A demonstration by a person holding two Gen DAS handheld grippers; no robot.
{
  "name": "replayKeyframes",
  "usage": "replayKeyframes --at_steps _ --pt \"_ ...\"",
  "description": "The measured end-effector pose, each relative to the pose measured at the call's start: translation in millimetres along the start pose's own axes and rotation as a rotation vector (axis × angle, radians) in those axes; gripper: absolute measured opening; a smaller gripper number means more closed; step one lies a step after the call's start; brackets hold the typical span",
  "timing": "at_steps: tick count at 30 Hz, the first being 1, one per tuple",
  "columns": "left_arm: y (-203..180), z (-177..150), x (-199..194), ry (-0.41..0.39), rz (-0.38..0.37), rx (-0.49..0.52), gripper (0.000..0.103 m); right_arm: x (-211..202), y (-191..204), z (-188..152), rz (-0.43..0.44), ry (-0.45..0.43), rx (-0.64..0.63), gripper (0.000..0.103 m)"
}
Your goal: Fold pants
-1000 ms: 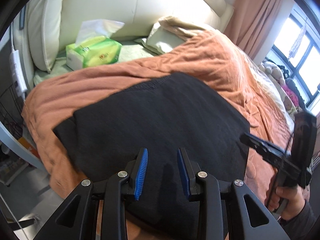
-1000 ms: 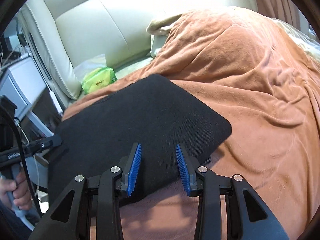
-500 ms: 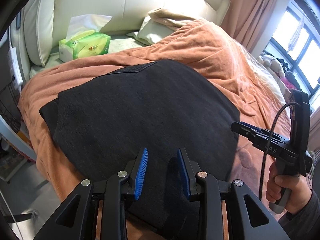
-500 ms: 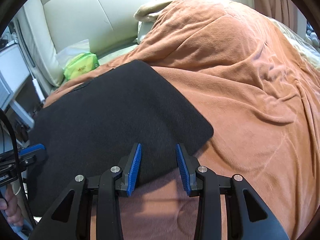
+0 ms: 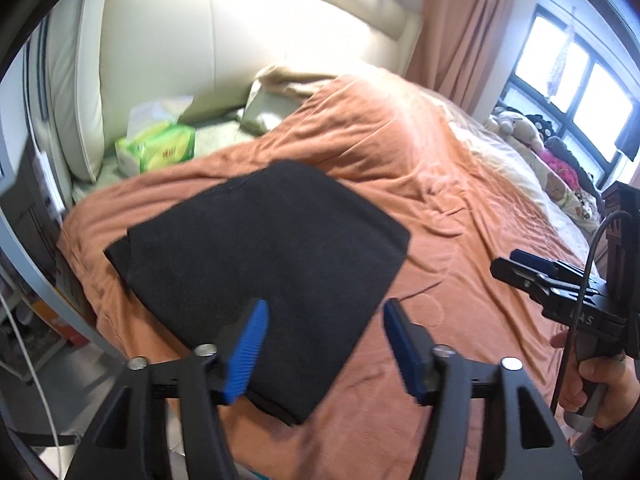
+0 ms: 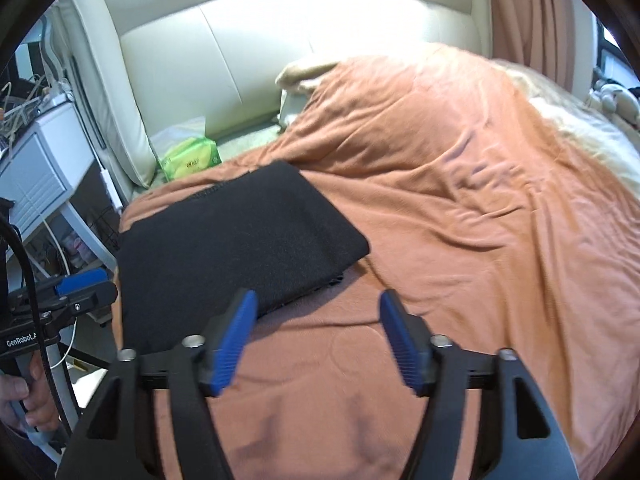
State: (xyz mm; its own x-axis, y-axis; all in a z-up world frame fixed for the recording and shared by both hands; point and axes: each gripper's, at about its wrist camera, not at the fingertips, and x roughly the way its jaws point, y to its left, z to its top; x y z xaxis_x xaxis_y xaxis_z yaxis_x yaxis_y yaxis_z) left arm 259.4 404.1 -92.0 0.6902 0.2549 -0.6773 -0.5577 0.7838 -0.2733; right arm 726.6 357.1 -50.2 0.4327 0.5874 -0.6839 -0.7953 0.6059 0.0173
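The black pants (image 5: 264, 252) lie folded into a flat rectangle on the orange blanket (image 5: 460, 248) near the bed's left edge; they also show in the right wrist view (image 6: 232, 248). My left gripper (image 5: 324, 320) is open and empty, raised above the pants' near right corner. My right gripper (image 6: 314, 312) is open and empty, raised over the blanket just right of the pants' near edge. The right gripper also shows at the right of the left wrist view (image 5: 520, 268), and the left gripper at the left of the right wrist view (image 6: 84, 288).
A green tissue pack (image 5: 160, 152) sits by the cream headboard (image 5: 240, 48), near a pillow (image 5: 264, 116). A white bedside table (image 6: 36, 168) with cables stands left of the bed. Stuffed toys (image 5: 520, 128) and a window (image 5: 576, 88) are at the far right. Pink curtains (image 5: 472, 32) hang behind.
Both grippers have opened wide and pulled back and up from the pants. The pants lie still, now further from both cameras.
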Motion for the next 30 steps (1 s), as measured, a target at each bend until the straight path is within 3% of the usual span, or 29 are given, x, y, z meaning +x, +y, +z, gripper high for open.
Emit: replayKeyframes --at_steps 2,6,7,8,14,30 --pt "-11 -1 -15 -0.021 -0.001 0.019 0.082 -21 1 -5 -0.016 -0.006 -0.007 0.081" --pt "-33 -2 -40 -0.053 0.015 0.062 0.102 -66 6 -17 -0.068 -0.012 -0.030 0.092" --pt "-38 -3 -47 -0.063 0.015 0.069 0.103 -76 7 -19 -0.077 -0.018 -0.036 0.101" --pt "-41 -5 -52 -0.066 0.013 0.072 0.103 -86 10 -21 -0.088 -0.028 -0.039 0.103" --pt "-62 -13 -78 -0.050 0.018 0.094 0.103 -149 15 -34 -0.124 -0.071 -0.019 0.103" --pt "-122 -51 -174 -0.123 -0.039 0.181 0.103 -300 23 -104 -0.193 -0.150 0.048 0.103"
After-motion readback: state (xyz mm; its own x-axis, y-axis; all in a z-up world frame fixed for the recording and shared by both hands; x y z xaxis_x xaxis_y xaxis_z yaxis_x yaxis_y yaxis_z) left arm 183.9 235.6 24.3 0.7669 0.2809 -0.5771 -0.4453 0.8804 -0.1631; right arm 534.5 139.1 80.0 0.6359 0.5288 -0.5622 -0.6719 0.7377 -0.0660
